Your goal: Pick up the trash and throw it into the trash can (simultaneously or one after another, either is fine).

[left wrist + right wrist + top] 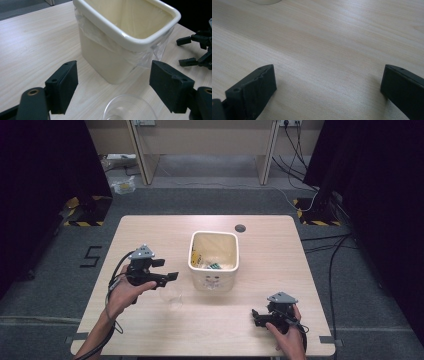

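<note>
A cream bin (214, 272) with a clear plastic liner stands at the table's middle, with small items at its bottom. In front of its left corner sits a clear plastic cup (172, 296). My left gripper (167, 270) hangs open just left of the bin, above and behind the cup. In the left gripper view its jaws (113, 72) stand wide apart, the cup's rim (130, 108) lies low between them and untouched, and the bin (120, 42) rises behind. My right gripper (256, 317) rests open near the front right of the table, over bare wood (328, 75).
The wooden table (150, 235) has a round cable hole (240, 227) behind the bin. Dark curtains flank the table. Cables run over the floor at the right. The right gripper (197, 48) lies beyond the bin in the left gripper view.
</note>
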### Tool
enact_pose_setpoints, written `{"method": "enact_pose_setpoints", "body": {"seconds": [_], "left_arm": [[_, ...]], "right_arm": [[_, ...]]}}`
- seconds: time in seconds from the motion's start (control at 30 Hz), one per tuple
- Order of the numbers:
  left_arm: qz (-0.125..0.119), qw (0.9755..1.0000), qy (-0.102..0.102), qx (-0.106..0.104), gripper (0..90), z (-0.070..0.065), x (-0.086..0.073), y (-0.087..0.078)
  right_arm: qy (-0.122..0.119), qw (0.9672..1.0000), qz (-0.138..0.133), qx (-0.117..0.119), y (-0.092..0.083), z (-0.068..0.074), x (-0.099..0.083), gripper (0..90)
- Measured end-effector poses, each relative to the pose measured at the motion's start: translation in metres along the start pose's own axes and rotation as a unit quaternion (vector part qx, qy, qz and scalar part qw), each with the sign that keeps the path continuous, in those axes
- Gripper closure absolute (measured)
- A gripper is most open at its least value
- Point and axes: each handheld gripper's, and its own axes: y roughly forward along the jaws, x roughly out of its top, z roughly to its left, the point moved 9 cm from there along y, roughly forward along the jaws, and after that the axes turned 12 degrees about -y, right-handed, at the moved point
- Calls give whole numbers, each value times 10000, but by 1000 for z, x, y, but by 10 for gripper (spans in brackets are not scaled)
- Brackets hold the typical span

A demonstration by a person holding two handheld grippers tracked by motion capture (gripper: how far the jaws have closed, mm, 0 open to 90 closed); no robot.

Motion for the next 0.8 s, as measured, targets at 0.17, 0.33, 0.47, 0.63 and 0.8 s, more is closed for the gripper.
{"method": "enact_pose_setpoints", "body": {"seconds": [0.17, 0.33, 0.47, 0.63, 0.8], "left_arm": [[28, 10000, -35, 26, 228, 4, -10, 1], [67, 9999, -74, 25, 231, 7, -18, 3], [46, 9999, -86, 31, 236, 8, -22, 4], [66, 9999, -95, 35, 247, 10, -27, 6], [126, 9999, -103, 17, 273, 11, -34, 9]], "right_arm": [[-13, 10000, -3, -3, 0, 0, 0, 4], [-15, 10000, -3, -2, 0, 0, 0, 4], [-16, 10000, -2, -3, 0, 0, 0, 4], [1, 10000, 1, -2, 0, 0, 0, 4], [-14, 10000, -2, -4, 0, 0, 0, 4]]}}
